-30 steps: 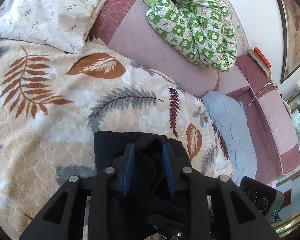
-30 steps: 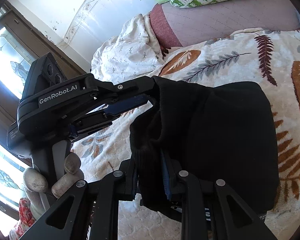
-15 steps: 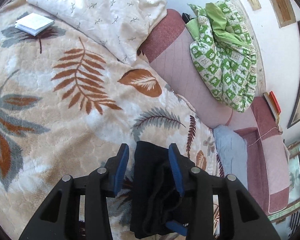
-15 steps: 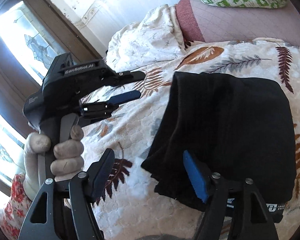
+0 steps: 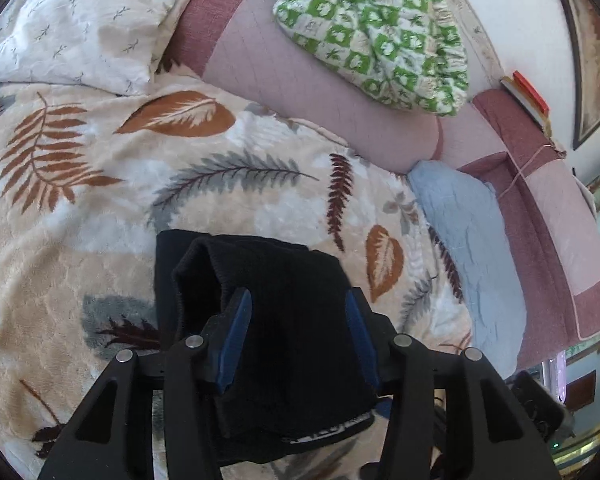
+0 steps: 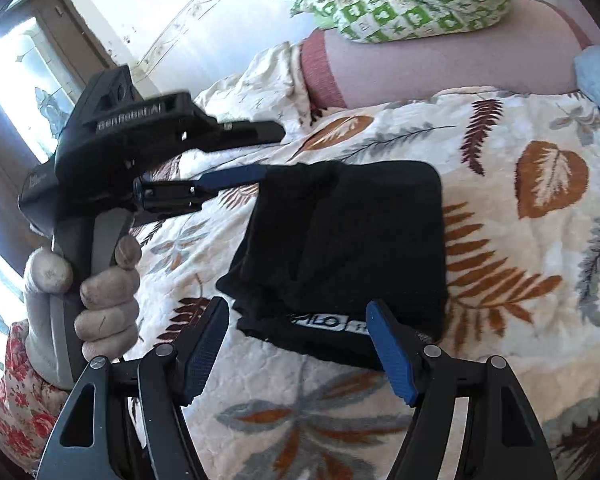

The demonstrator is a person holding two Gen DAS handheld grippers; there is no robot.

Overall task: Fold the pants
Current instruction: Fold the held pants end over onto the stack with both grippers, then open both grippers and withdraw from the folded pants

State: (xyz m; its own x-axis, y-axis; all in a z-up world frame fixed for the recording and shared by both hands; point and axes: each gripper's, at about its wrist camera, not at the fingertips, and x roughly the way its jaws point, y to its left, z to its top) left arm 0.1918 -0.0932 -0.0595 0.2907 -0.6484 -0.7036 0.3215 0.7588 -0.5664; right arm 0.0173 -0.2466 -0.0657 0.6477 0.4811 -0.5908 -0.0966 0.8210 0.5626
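The black pants (image 5: 284, 280) lie folded into a rough rectangle on the leaf-print blanket (image 5: 100, 208). My left gripper (image 5: 298, 320) hovers over their near end, its jaws opening, with a bulge of black cloth between the blue pads but not squeezed. In the right wrist view the pants (image 6: 360, 232) show a white-lettered waistband at the near edge. That edge lies between the spread pads of my right gripper (image 6: 296, 344), which is open and not touching it. The left gripper (image 6: 272, 152) reaches in from the left, its lower pad at the pants' far left corner.
A gloved hand (image 6: 100, 292) with a floral sleeve holds the left gripper. A white pillow (image 5: 80, 20), a green chequered quilt (image 5: 380, 40) on a pink padded backrest (image 5: 320, 92), and a blue cushion (image 5: 472, 240) border the blanket. A bright window (image 6: 16, 92) stands at left.
Both grippers were shut on a raised fold of the pants and have let go. The right jaws sprang wide and drew back. The left jaws spread; the pants now rest flat.
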